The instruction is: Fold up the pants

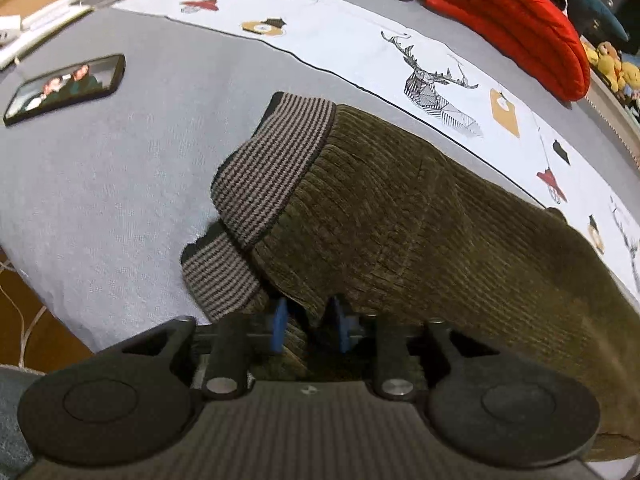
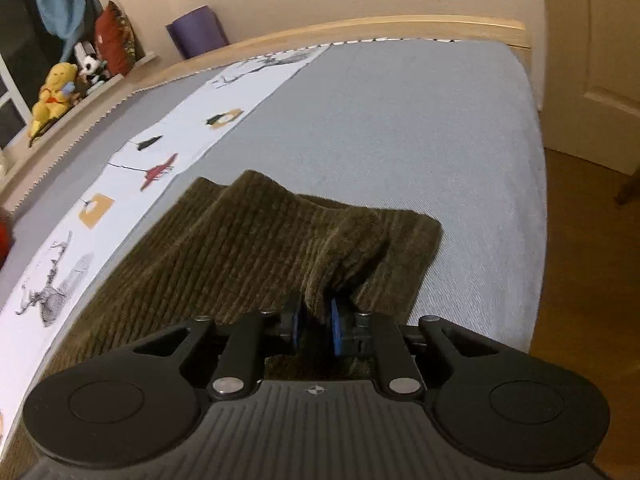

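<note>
Olive-green corduroy pants lie folded on the grey bed cover, their striped grey-and-black cuffs stacked at the left end. My left gripper sits low at the near edge by the cuffs. A fold of corduroy lies between its blue pads, with a dark gap beside the right pad, so it is open. In the right wrist view the other end of the pants lies rumpled. My right gripper is shut on a raised bunch of that cloth.
A phone lies on the cover at the left. A white printed runner crosses the bed behind the pants, with a red cushion beyond it. The bed's right edge drops to a wooden floor. Plush toys sit on a sill.
</note>
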Action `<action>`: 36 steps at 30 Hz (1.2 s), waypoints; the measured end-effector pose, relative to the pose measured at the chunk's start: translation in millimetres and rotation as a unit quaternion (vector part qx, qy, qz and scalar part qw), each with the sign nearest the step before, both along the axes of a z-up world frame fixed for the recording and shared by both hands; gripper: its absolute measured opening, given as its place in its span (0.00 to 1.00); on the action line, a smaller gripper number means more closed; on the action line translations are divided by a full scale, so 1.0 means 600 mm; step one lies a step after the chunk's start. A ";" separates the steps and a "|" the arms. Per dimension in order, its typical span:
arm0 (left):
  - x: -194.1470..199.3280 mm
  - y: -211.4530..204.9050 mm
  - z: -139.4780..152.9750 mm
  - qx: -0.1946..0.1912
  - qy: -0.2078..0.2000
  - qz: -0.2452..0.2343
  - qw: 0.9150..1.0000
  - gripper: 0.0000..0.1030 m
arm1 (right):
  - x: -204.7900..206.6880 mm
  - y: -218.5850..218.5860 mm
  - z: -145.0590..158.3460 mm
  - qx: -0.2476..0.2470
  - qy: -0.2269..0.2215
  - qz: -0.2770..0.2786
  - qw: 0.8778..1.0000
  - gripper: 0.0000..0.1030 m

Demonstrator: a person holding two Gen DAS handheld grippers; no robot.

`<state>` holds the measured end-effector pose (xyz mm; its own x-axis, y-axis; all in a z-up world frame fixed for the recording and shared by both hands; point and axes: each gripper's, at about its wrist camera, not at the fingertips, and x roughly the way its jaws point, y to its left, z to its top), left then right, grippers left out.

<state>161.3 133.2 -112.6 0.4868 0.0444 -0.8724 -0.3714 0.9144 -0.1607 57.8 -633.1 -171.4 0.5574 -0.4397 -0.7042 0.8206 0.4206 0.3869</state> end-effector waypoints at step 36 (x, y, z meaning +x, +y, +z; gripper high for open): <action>-0.014 -0.036 0.025 -0.017 -0.045 -0.051 0.998 0.88 | -0.010 -0.012 -0.006 0.037 -0.040 -0.022 0.998 0.16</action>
